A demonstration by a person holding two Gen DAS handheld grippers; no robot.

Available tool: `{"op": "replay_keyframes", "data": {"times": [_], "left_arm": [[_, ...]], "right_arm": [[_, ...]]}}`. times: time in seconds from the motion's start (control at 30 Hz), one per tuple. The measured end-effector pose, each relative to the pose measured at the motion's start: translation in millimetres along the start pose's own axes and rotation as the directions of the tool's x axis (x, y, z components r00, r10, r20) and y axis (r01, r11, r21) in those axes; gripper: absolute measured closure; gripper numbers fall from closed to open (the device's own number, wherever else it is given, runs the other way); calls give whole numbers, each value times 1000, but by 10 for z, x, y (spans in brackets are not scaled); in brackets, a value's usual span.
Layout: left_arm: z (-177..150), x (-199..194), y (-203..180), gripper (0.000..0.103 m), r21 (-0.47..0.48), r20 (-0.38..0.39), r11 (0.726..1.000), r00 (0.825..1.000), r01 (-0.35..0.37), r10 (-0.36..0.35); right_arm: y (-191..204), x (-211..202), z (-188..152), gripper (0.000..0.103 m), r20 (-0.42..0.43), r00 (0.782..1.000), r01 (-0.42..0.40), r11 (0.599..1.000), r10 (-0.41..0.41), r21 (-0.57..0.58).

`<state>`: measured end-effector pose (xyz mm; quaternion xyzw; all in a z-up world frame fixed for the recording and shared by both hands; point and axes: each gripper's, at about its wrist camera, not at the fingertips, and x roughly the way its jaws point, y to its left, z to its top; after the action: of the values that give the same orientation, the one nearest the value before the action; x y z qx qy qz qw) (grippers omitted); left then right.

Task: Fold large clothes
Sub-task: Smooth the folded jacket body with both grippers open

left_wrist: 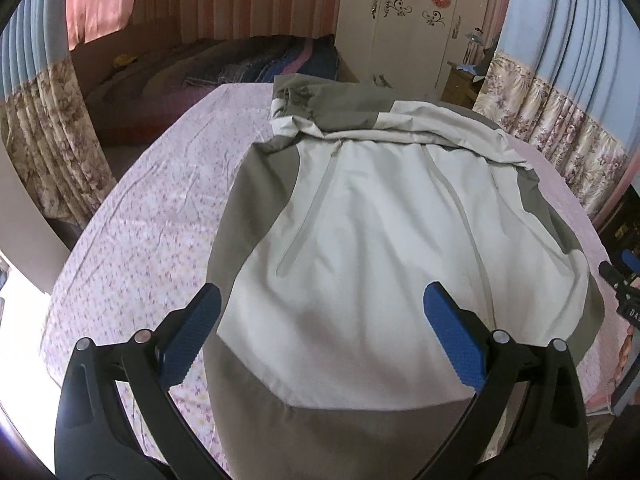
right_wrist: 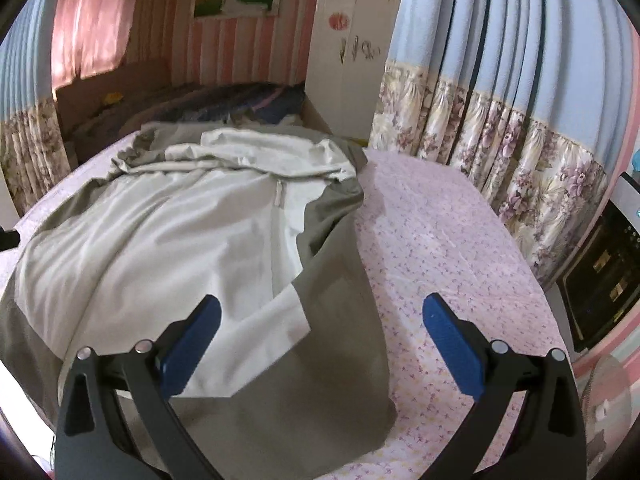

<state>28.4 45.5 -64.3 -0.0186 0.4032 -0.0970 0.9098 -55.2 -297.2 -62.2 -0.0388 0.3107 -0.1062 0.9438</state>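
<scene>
Pink striped walls, a white wardrobe (left_wrist: 404, 28) with flower stickers and blue curtains (right_wrist: 500, 48) with floral hems close in the room behind a bed (left_wrist: 132, 240) covered by a pale pink flowered sheet.

On that sheet a large jacket (left_wrist: 360, 240) lies spread out, cream in the middle with grey-green panels along the sides and the near hem. Its hood and collar are bunched at the 12 o'clock end, and a zipper line runs down the cream front.

In the left wrist view the left gripper (left_wrist: 320, 332) hangs above the near end of the jacket, its 2 blue-padded fingers (left_wrist: 192, 332) spread wide with nothing between them. At 3 o'clock in the same view, the tip of the right gripper (left_wrist: 624, 276) shows at the frame's edge beside the jacket's side.

In its own view the right gripper (right_wrist: 320, 340) is likewise wide open and holds nothing; its left pad is over the jacket's grey-green corner, its right pad over bare sheet. A dark cabinet (right_wrist: 604, 280) stands at 3 o'clock.
</scene>
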Motion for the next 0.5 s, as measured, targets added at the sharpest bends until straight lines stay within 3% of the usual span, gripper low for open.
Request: {"op": "replay_keyframes", "data": {"times": [0.1,0.17,0.23,0.3,0.5], "left_arm": [[-120,-19,42,3,19,11,1000,1000,-20,20],[-200,9,62,3,39,7,999,999,-33,33],[-260,63,79,3,45,-12,999,1000,-25,26],[-316,123,108,3,41,-33,999,999,-10,12],[-401,248,251,3,18,-60,1000,998,-17,18]], "right_arm": [[-174,-38,-60,3,9,999,-51,997,50,54],[-241,-5,-86,9,-14,998,-65,995,66,70],[-253,59,-115,39,-60,994,-87,993,92,74],[-259,129,-166,51,-111,984,-128,988,137,89],[-330,208,-327,50,-190,976,-89,993,102,76]]}}
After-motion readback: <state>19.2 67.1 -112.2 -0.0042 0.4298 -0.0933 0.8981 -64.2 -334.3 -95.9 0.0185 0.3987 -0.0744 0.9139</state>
